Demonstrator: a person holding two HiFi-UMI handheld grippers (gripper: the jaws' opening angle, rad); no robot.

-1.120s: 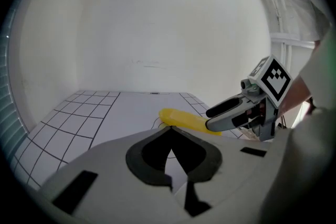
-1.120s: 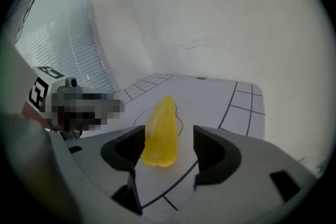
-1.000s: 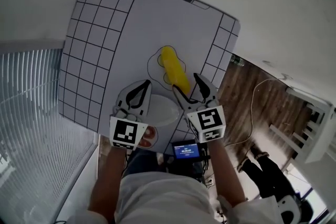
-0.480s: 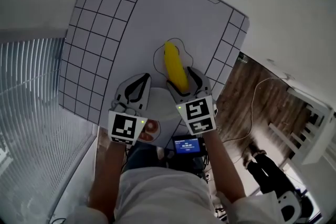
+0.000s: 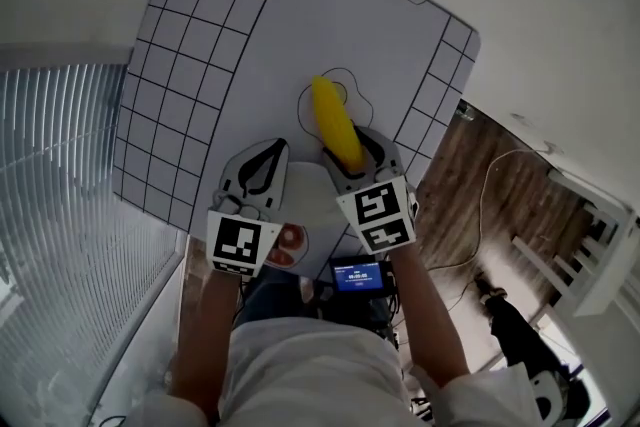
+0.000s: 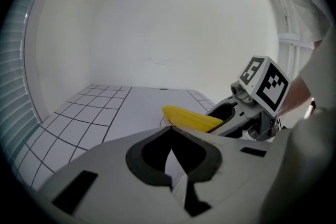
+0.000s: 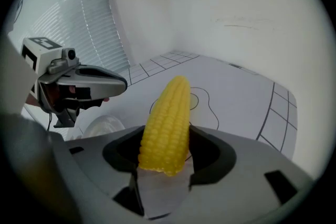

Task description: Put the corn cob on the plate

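**Your right fingers are gripping the corn cob beyond the plate**

You are holding the right gripper [image 5: 350, 147] over the near part of the white worktop [image 5: 290, 25], pointing it down and away from you. Its fingers have just been closing, and they are now pressing on both sides of the thick end of the corn cob [image 5: 336, 120]. In the right gripper view the cob is filling the gap between them and sticking out ahead. The rest of the cob is reaching over the outline [image 5: 358, 98] drawn on the worktop, with its narrow tip pointing away from you. The views are not showing clearly whether the cob is resting on the surface or hanging just above it.

The plate [image 5: 308, 203] is sitting at the near edge of the worktop, between your two grippers and just on your side of the cob's held end. The cob is not lying on it.

You are holding the left gripper [image 5: 273, 147] beside the plate's left rim. Its fingers are meeting at the tips with nothing between them, near the cob but not touching it.
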